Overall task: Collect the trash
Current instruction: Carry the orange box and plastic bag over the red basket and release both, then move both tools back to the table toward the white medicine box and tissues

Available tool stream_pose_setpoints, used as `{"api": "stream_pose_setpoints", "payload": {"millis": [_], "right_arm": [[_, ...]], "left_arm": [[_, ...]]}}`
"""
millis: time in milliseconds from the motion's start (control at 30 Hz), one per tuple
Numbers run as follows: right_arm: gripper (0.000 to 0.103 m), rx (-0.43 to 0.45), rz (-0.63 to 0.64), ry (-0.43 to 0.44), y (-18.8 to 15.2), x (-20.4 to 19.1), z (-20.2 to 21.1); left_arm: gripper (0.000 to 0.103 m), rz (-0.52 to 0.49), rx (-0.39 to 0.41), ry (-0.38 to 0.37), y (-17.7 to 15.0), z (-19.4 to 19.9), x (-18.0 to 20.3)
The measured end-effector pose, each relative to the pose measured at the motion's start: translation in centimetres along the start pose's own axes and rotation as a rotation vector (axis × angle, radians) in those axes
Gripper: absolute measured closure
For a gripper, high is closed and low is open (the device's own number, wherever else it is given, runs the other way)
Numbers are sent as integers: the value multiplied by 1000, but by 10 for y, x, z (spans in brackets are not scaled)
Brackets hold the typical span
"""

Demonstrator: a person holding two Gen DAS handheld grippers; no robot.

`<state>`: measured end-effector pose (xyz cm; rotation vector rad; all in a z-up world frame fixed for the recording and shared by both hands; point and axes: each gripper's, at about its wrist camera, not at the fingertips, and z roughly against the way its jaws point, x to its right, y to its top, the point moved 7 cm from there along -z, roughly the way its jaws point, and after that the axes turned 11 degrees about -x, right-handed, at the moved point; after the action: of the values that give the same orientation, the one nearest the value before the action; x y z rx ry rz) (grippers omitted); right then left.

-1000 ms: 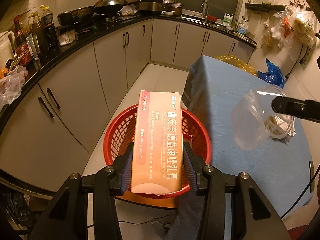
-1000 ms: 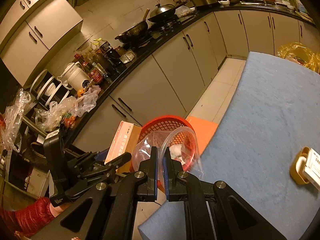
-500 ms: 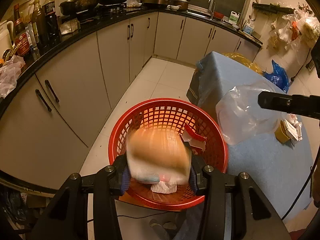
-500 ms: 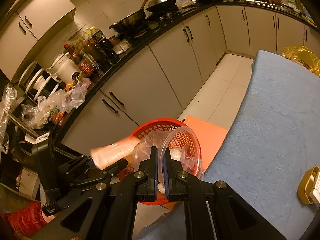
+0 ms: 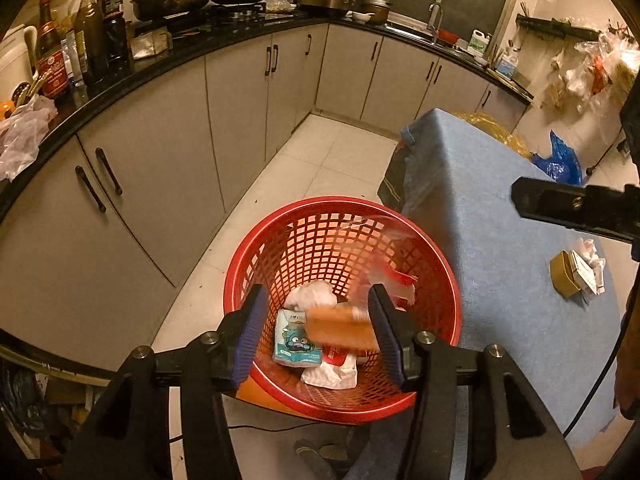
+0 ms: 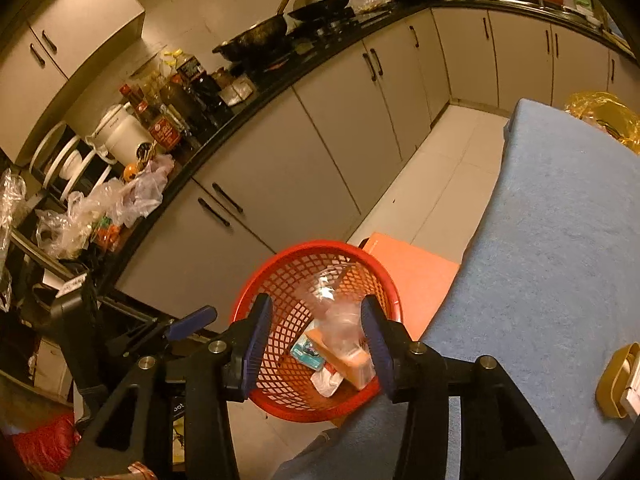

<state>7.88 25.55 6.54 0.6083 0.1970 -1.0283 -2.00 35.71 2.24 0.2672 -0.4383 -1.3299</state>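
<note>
- Two releases are under way over the red basket point(image 5: 436, 276): both pairs of jaws are opening, and nothing is pressed between the pads of either tool.
- Left gripper point(image 5: 316, 332) stands about half wide, pointing steeply down into the basket. Its orange carton point(image 5: 340, 326) is a blur just below and between the fingers, apparently free and dropping among the litter on the basket floor.
- Right gripper point(image 6: 316, 340) is likewise about half wide. The clear plastic container point(image 6: 340, 320) shows as a smear ahead of its jaws, inside the basket rim; the blur makes it hard to tell whether it has cleared the right-hand pad.
- To do this step well, keep both tools poised over the middle of the basket until the pieces settle; pulling away early could flick the light container over the rim.
- Let the jaws finish widening before lifting, so no edge of plastic drags along a pad.
- Lift straight up along each tool's own line; the basket wall lies close under both sets of fingers and could tip if nudged.
- Already below the left gripper lie a small blue-printed packet point(image 5: 296, 340) and white crumpled paper point(image 5: 330, 374).
- More remains: a yellow tin with cards and wrappers point(image 5: 576, 274) sits on the blue tablecloth point(image 5: 480, 208), well off to the right of the left gripper, a likely next pick.
</note>
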Motion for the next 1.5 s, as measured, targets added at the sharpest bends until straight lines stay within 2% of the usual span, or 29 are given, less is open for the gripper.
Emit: {"api": "stream_pose_setpoints", "payload": {"millis": [100, 300, 733, 1000, 1200, 1367, 1500], "right_arm": [[52, 12, -21, 8, -6, 3, 10], [43, 30, -66, 0, -27, 19, 30], [43, 71, -199, -32, -84, 91, 86], [43, 122, -310, -73, -126, 151, 133], [43, 160, -442, -127, -152, 218, 171], [43, 191, -491, -200, -151, 270, 202], [38, 179, -492, -277, -132, 309, 213]], "left_arm": [[52, 2, 3, 1, -2, 3, 4], [50, -30, 5, -10, -5, 7, 25], [49, -154, -12, -51, -24, 10, 113], [49, -251, -21, -78, -34, 11, 179], [48, -291, -25, -88, -43, 13, 211], [48, -297, -38, -83, -50, 12, 221], [48, -284, -54, -72, -56, 9, 221]]}}
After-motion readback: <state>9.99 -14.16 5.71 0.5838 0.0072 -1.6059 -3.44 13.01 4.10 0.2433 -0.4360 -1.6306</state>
